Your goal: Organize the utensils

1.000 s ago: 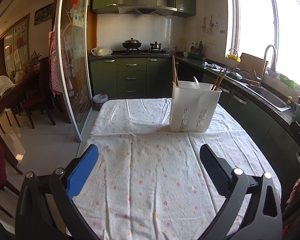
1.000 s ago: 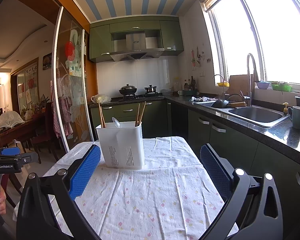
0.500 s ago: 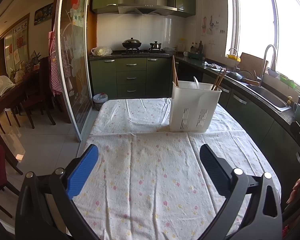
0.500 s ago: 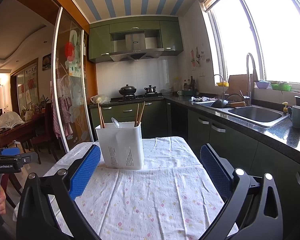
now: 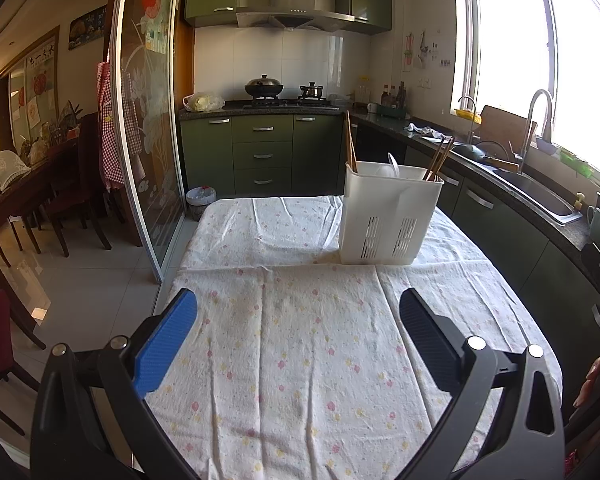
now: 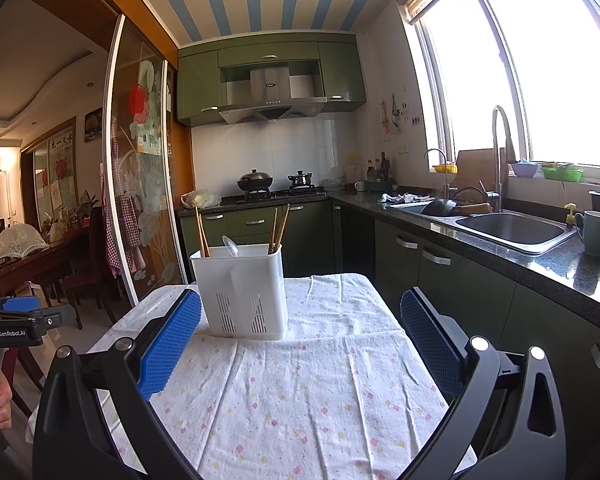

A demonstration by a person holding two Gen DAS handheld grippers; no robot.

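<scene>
We are holding both grippers, left gripper and right gripper, with jaws spread and empty; the utensil holder stands upright at the desk's far end, nearer the right gripper, slightly left of its jaws.

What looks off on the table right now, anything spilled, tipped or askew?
Nothing spilled or tipped. The white utensil holder stands upright on the tablecloth, with chopsticks and a spoon inside. The cloth is only creased, with a fold line across it just in front of the holder. Both grippers, left and right, are open and empty.
</scene>
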